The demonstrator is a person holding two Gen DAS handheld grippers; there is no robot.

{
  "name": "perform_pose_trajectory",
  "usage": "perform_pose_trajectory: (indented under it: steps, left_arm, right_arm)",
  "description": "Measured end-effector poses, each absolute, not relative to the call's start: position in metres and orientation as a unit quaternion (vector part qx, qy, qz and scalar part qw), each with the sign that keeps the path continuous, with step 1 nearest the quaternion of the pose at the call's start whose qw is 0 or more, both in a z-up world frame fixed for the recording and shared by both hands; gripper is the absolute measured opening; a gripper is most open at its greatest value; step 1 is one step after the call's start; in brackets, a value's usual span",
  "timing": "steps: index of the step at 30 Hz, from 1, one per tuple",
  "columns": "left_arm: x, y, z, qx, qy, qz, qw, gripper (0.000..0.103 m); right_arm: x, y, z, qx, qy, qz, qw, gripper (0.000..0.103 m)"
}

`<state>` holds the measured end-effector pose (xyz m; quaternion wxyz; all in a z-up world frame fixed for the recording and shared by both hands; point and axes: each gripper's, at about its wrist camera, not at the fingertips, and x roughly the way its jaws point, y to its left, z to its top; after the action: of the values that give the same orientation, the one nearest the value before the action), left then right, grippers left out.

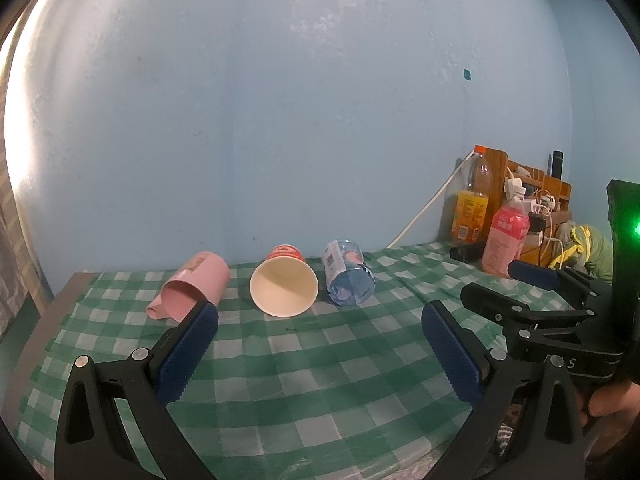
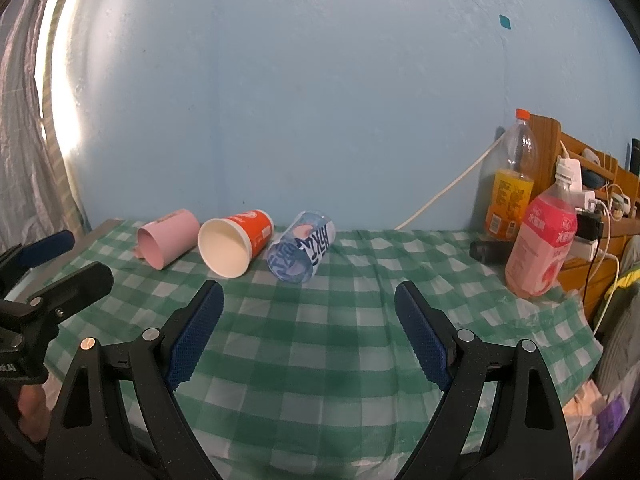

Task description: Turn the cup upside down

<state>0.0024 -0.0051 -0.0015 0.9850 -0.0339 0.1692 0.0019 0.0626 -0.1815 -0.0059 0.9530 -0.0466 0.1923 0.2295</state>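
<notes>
Three cups lie on their sides in a row near the wall on the green checked tablecloth [image 1: 320, 380]: a pink mug [image 1: 192, 286], an orange paper cup [image 1: 284, 286] with its mouth toward me, and a blue printed cup [image 1: 348, 278]. They also show in the right wrist view: pink mug [image 2: 168, 238], orange cup [image 2: 234, 242], blue cup [image 2: 300, 246]. My left gripper [image 1: 320, 316] is open and empty, short of the orange cup. My right gripper [image 2: 308, 292] is open and empty, just short of the blue cup. The right gripper also shows in the left wrist view [image 1: 532, 288].
An orange drink bottle [image 2: 510, 180] and a pink drink bottle [image 2: 540, 240] stand at the right. Behind them is a wooden rack [image 2: 592, 184] with chargers and cables. A white cable [image 2: 444, 192] runs along the blue wall. The table's left edge [image 1: 44, 320] is close to the pink mug.
</notes>
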Motion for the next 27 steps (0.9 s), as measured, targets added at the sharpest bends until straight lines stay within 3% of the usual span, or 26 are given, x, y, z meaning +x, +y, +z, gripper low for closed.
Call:
perform_pose_trajectory:
  steps: [27]
  left_arm:
    - [0.0067,-0.0073,-0.0027,-0.033,0.181,-0.004,0.983,0.103]
  right_arm:
    - [0.0638,-0.1811,-0.0066,-0.048,0.199,0.233,0.951,0.086]
